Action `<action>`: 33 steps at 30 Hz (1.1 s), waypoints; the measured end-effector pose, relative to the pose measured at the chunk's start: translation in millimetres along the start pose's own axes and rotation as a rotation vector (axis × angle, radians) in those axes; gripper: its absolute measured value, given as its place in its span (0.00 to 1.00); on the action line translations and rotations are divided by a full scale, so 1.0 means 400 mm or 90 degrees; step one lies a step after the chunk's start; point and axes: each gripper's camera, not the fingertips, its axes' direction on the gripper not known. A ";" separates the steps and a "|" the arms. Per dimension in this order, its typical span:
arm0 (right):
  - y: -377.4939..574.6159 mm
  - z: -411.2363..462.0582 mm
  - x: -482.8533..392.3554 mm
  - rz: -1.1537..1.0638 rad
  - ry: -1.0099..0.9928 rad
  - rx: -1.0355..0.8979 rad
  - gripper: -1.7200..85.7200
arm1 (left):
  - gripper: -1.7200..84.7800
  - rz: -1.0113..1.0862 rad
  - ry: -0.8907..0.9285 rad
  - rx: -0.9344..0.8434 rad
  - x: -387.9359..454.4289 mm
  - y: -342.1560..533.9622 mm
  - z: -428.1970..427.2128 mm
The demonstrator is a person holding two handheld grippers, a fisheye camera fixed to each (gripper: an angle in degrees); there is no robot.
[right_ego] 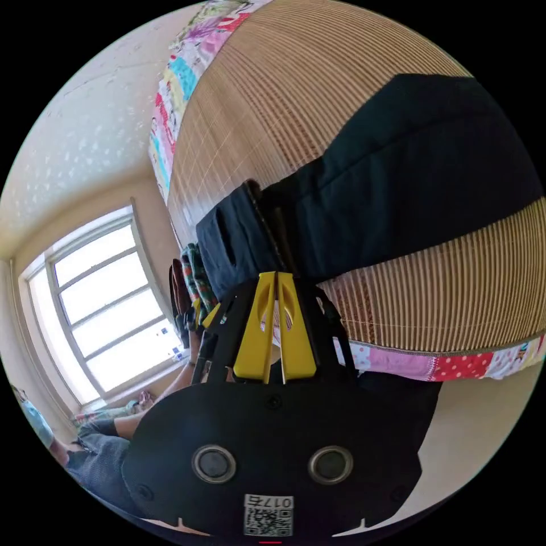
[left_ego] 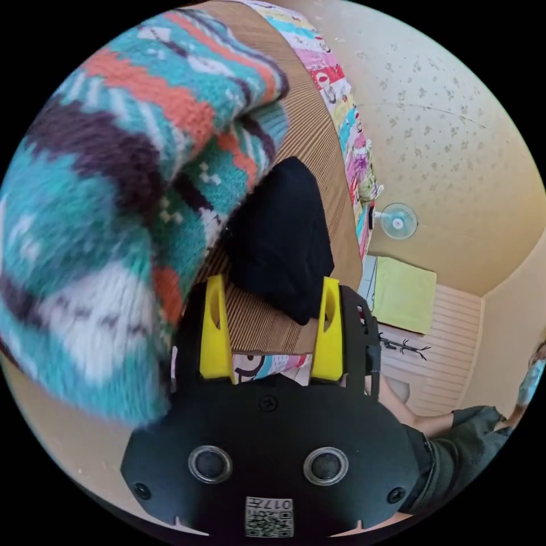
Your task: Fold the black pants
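Both claws hang at the near edge of the woven mat (right_ego: 352,102), which covers a patterned quilt (right_ego: 443,364) on what looks like a bed. In the right gripper view, the right gripper (right_ego: 276,281) has its yellow jaws pressed together at the fold of the black pants (right_ego: 398,187); whether cloth is pinched between them I cannot tell. The pants lie as a long folded band across the mat, their long axis running away from that claw toward the far side. In the left gripper view, the left gripper (left_ego: 271,310) stands wide and empty, the pants' end (left_ego: 281,239) just ahead of its jaws, a bright knitted sweater (left_ego: 119,187) bunched alongside. Judging by this, the right claw sits nearer the cloth.
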 end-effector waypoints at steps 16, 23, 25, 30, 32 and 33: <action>0.025 0.129 -0.368 -0.006 0.032 -0.023 0.02 | 0.09 0.271 -0.018 0.019 0.424 0.215 0.109; 0.140 -0.071 -0.327 -0.098 -0.318 -0.024 0.02 | 0.09 0.587 -0.211 0.005 0.848 0.506 0.368; 0.174 -0.157 -0.268 -0.060 -0.332 0.007 0.03 | 0.11 0.632 -0.235 -0.056 0.883 0.569 0.513; 0.355 -0.440 -0.007 0.165 -0.219 0.103 0.03 | 0.12 0.732 -0.260 -0.227 0.830 0.756 0.817; 0.428 -0.514 0.062 0.228 -0.176 0.097 0.03 | 0.11 0.720 -0.239 -0.240 0.776 0.779 0.821; 0.473 -0.560 0.092 0.242 -0.161 0.091 0.03 | 0.12 0.686 -0.242 -0.217 0.727 0.774 0.801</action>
